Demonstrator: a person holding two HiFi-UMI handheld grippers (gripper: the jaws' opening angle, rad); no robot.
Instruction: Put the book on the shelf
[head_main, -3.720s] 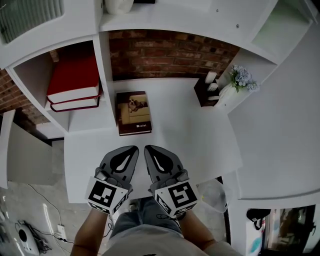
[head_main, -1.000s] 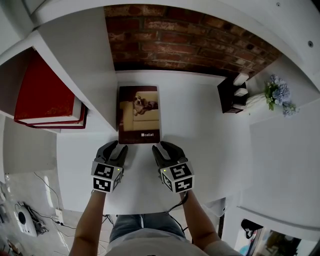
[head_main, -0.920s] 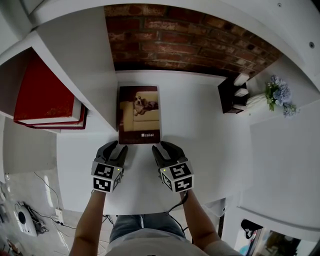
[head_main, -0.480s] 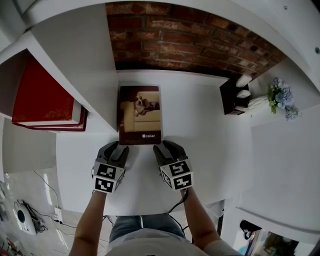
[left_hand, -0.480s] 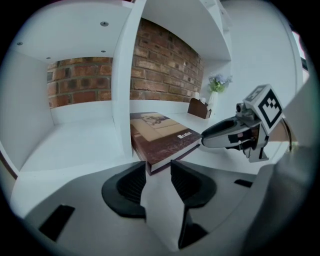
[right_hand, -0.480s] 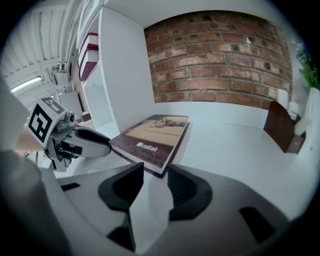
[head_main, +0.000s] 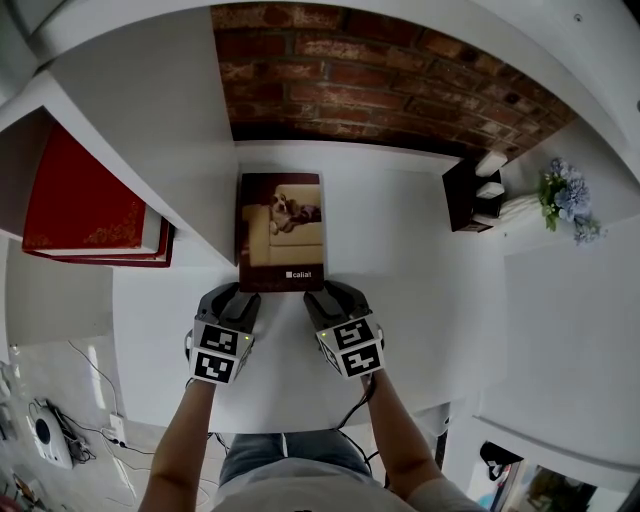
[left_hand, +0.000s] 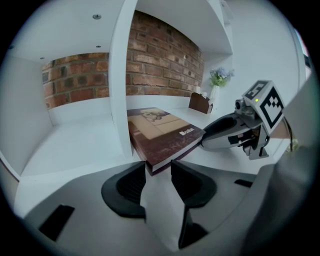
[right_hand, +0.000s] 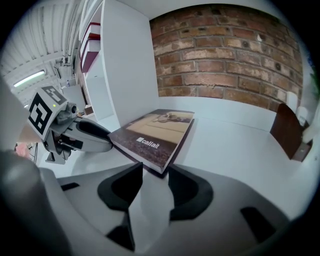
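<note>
The book (head_main: 281, 230), brown-covered with a dog on a sofa, lies flat on the white desk (head_main: 400, 270) against the shelf's side panel (head_main: 170, 150). My left gripper (head_main: 240, 293) is at its near left corner and my right gripper (head_main: 328, 292) at its near right corner. In the left gripper view the jaws (left_hand: 158, 167) stand open with the book's corner (left_hand: 165, 137) at their mouth. In the right gripper view the jaws (right_hand: 155, 170) are opening, the book's corner (right_hand: 155, 132) just between their tips, and the pads are not pressing on it.
Two red books (head_main: 85, 205) lie stacked in the white shelf compartment at the left. A dark wooden holder (head_main: 470, 195) and a vase of pale flowers (head_main: 560, 195) stand at the back right. A brick wall (head_main: 380, 90) closes the back of the desk.
Both grippers have come forward from the desk's near part to the book's near corners, and over the last second they crept slightly closer. The book has not moved.
</note>
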